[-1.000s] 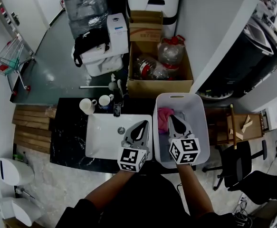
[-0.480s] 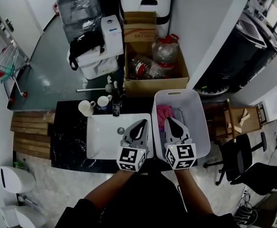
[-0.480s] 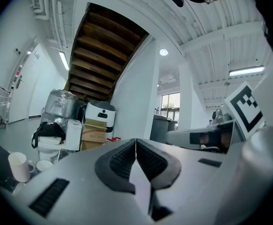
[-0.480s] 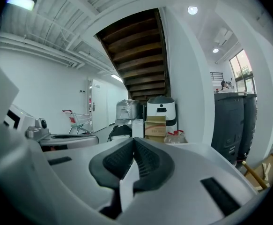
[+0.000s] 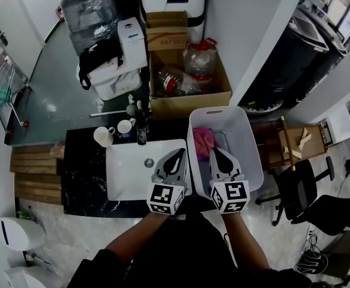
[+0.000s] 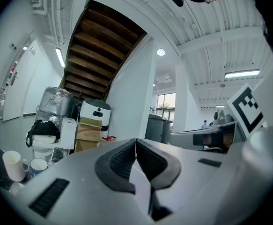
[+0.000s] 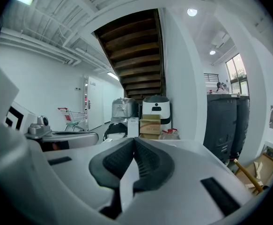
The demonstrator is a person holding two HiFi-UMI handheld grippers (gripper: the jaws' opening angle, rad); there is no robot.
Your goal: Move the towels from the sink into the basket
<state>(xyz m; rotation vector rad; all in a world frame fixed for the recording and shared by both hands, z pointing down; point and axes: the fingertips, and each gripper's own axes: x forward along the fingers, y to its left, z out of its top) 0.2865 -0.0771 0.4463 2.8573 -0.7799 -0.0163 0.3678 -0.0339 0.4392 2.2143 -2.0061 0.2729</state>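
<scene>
A pink towel (image 5: 203, 141) lies in the white basket (image 5: 245, 137), at its far left side. The white sink (image 5: 126, 170) shows a bare basin with its drain (image 5: 149, 162); no towel shows in it. My left gripper (image 5: 179, 155) hangs over the sink's right edge, jaws shut with nothing between them (image 6: 136, 142). My right gripper (image 5: 215, 152) hovers over the basket just below the pink towel, jaws shut and empty (image 7: 134, 141). Both point roughly level.
Two white cups (image 5: 104, 135) and a dark faucet (image 5: 141, 134) stand on the black counter (image 5: 84, 179) behind the sink. A cardboard box (image 5: 187, 92) with bottles sits beyond the basket. A wooden stool (image 5: 295, 144) and black chair (image 5: 319, 203) are to the right.
The view has shifted so the scene sits lower-left in frame. My right gripper has drawn slightly back toward me and up over the basket. The left gripper has barely moved.
</scene>
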